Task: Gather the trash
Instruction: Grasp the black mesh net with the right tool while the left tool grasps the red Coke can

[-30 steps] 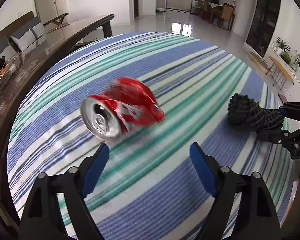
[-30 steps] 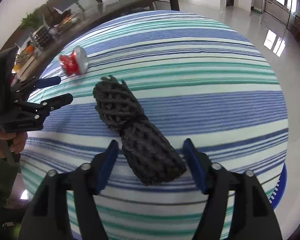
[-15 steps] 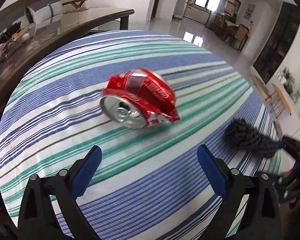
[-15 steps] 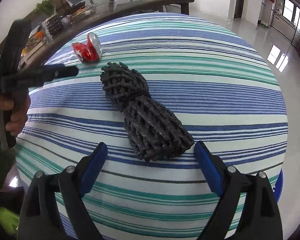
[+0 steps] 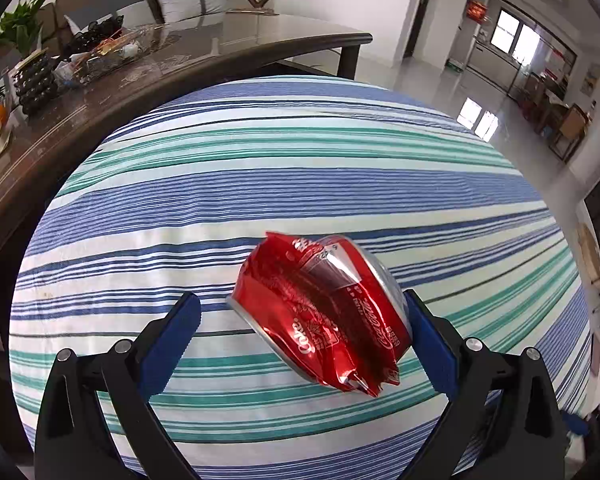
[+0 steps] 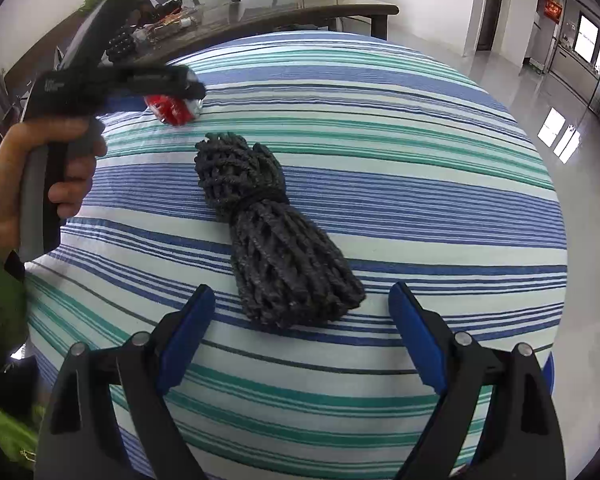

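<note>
— How many pieces of trash are lying on the striped worktop (image 5: pixel 300 184)?

— Two: one crushed red can (image 5: pixel 324 316) and one black mesh bundle (image 6: pixel 272 236), near each other.

— Any containers?

— None are showing.

— And the grippers?

— The left hand-held gripper (image 5: pixel 304 336) is standing open, now straddling the can, which was lying ahead of its fingers a second ago. The right hand-held gripper (image 6: pixel 300 328) is open, hovering just short of the bundle.

One crushed red can (image 5: pixel 324 312); one black mesh bundle (image 6: pixel 272 240); two tools; one striped tablecloth (image 5: pixel 260 184).
</note>
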`<state>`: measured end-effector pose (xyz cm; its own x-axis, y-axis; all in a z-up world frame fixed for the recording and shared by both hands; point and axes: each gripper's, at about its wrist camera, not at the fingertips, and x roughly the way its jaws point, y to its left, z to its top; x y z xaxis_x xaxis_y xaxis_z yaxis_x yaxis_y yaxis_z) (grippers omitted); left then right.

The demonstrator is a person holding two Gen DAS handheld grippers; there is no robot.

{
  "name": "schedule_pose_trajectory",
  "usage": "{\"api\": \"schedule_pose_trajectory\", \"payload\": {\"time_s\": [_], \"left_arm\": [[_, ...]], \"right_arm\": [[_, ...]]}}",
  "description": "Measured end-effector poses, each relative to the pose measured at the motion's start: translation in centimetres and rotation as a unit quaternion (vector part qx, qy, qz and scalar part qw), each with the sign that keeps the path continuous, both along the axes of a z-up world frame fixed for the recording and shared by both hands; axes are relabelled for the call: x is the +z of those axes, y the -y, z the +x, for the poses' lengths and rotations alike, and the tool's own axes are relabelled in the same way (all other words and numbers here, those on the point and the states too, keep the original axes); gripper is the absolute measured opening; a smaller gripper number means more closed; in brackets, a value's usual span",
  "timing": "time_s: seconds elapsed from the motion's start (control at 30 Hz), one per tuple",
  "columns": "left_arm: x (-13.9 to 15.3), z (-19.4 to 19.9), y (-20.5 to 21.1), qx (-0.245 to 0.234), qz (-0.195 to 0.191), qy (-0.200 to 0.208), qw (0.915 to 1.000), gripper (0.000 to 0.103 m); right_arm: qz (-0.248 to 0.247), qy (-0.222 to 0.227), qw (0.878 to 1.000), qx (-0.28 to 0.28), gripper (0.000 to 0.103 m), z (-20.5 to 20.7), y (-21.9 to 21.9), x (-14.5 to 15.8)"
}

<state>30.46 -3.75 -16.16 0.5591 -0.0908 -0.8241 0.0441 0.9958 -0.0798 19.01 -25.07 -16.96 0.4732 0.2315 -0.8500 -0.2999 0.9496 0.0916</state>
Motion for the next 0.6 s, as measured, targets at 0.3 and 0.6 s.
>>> {"api": "schedule_pose_trajectory", "payload": {"time_s": [0.3,0.6], "left_arm": [[0.2,-0.5,-2.4,-0.075,0.016,-0.001,0.9971,0.091],[-0.5,0.8,-1.4,-0.103,-0.01,-0.007,0.9946,0.066]], "right_arm": [[-0.023,0.009,0.997,0.071,0.086,1.9,-1.3,2.8],[-0.077,-0.055,0.988,0.125,0.041,5.4,-5.9,1.8]]}}
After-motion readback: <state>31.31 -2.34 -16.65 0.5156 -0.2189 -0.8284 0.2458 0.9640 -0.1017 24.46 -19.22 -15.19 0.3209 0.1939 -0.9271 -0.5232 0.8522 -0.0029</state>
